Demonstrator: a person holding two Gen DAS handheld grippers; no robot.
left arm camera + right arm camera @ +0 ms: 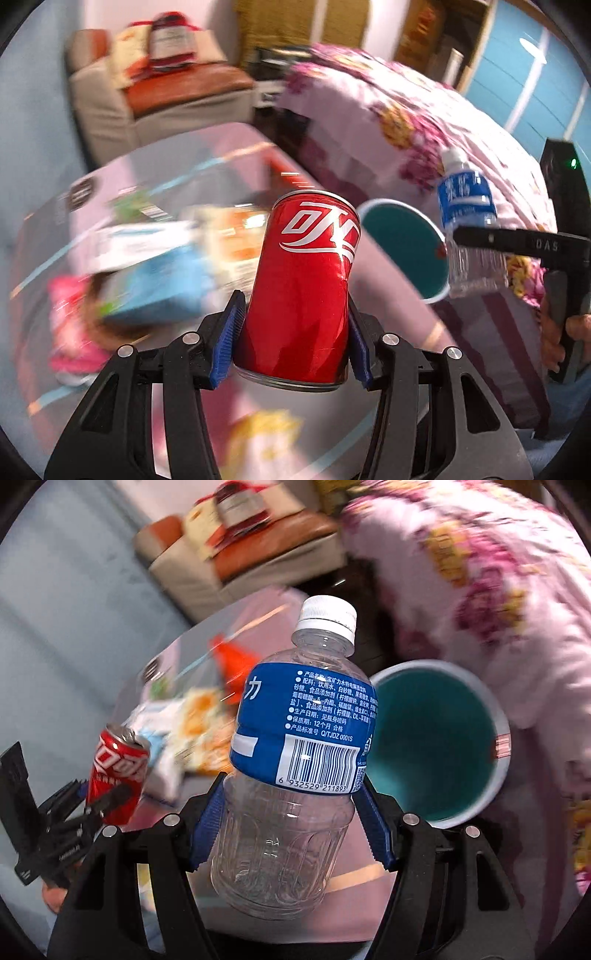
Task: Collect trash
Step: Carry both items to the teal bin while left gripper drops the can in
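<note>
A red cola can (306, 266) stands nearly upright between the blue pads of my left gripper (293, 314), which is shut on it above the table. My right gripper (291, 797) is shut on a clear, empty plastic bottle (295, 720) with a blue label and white cap. From the left wrist view the bottle (469, 229) hangs at the right beside a round bin with a teal inside (402, 243). From the right wrist view the can (118, 771) is at the lower left and the bin (436, 738) sits just right of the bottle.
Blurred wrappers and packets (147, 266) lie on the pink table (236, 147). A bed with a floral quilt (406, 122) rises behind the bin. A beige armchair (155, 96) piled with things stands at the back. A person's hand (576, 332) holds the right gripper's handle.
</note>
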